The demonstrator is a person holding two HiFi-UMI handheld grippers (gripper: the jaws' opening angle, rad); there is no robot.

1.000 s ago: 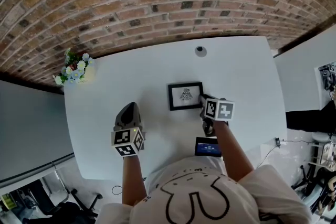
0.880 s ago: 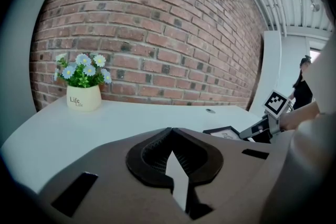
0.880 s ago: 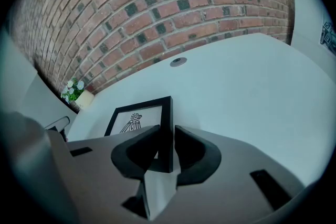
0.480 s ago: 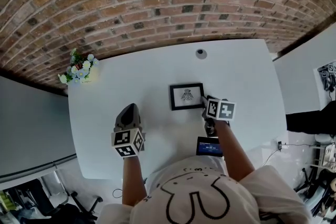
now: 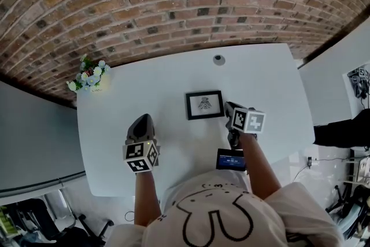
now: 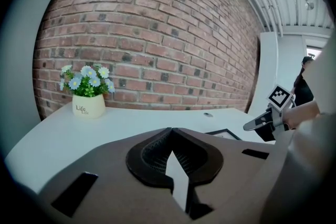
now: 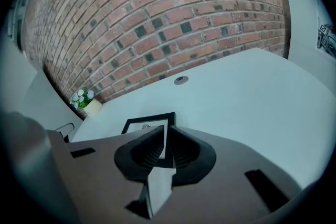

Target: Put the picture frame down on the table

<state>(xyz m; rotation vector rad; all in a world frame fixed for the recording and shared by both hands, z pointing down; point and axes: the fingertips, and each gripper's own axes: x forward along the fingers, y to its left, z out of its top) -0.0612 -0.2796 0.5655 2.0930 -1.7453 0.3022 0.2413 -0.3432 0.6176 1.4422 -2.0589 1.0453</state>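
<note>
The small black-framed picture with a white mat [image 5: 204, 104] lies flat, face up, near the middle of the white counter [image 5: 266, 84], so the placing looks done. The right gripper [image 5: 229, 108] sits just right of the frame's right edge. In the right gripper view its jaws stand narrowly apart with nothing pinched, and the frame's edge shows through the gap beyond them. The left gripper [image 5: 142, 120] hovers well to the left, its jaws pressed together on nothing.

The frame is probably light and stiff, with a glazed front that would be slick and breakable. If it must be lifted again, pinch the black border at an edge or corner, not the glass. A cream pot of pale flowers [image 5: 88, 74] stands at the far left corner.
</note>
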